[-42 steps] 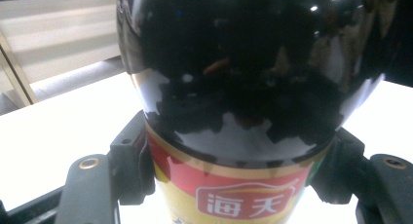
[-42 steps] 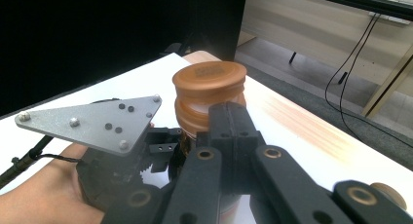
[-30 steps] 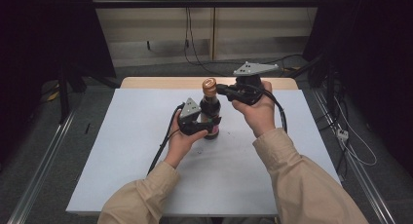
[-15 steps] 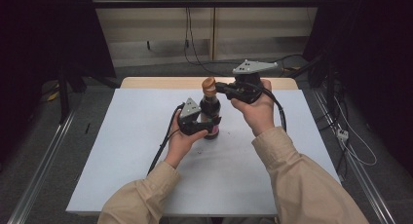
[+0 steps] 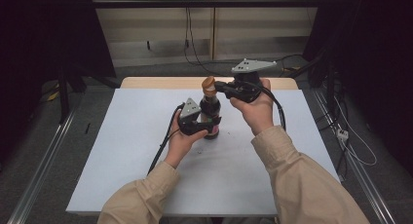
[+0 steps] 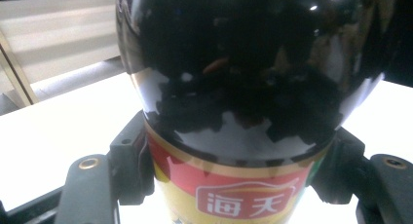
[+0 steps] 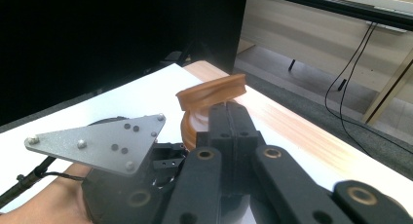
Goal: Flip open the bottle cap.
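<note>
Standing upright on the white counter (image 5: 122, 160), the dark sauce bottle (image 5: 210, 112) is clamped around its labelled body between the left tool's (image 5: 207, 127) jaws. The right tool (image 5: 217, 86) is closed against the bottle's brown cap (image 5: 209, 83), whose flip lid is raised.

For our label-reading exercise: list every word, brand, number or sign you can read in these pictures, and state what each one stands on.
"海天": white characters in a red panel on the red and gold label of the dark glass bottle, seen in the left gripper view.
The label's lower print is cut off at the picture's edge.
In the high view the same bottle's label is too small to read.
Nothing else bears readable text.
</note>
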`<action>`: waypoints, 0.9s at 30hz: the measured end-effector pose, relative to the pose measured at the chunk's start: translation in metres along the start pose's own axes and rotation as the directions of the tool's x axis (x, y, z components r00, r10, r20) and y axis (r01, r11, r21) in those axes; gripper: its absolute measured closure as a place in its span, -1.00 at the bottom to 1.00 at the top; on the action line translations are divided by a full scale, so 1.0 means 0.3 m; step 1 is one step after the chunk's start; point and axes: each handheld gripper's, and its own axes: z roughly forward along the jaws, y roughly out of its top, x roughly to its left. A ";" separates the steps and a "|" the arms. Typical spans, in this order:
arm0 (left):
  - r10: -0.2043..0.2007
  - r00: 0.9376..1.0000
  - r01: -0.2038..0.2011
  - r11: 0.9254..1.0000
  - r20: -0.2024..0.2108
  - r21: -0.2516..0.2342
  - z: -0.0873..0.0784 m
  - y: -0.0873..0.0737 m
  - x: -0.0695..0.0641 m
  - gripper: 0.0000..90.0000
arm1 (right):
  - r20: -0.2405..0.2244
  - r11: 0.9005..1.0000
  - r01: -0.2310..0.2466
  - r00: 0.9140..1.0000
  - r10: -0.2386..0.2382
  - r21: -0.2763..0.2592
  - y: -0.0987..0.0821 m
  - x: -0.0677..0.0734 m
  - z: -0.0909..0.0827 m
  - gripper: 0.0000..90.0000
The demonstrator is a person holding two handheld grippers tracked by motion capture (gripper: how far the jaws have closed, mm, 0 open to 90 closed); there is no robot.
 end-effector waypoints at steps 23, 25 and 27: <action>-0.001 1.000 0.001 1.000 -0.004 0.000 0.000 -0.001 0.000 -0.32 | 0.006 1.000 0.001 1.000 -0.001 -0.004 0.015 0.003 0.001 1.00; -0.003 1.000 0.003 1.000 -0.003 -0.001 0.000 -0.001 0.000 -0.32 | 0.007 1.000 0.002 1.000 -0.002 -0.004 0.016 0.003 0.002 1.00; 0.000 1.000 0.000 1.000 -0.001 0.001 -0.001 -0.001 0.001 -0.32 | 0.005 1.000 0.002 1.000 -0.002 -0.001 0.018 0.003 0.002 1.00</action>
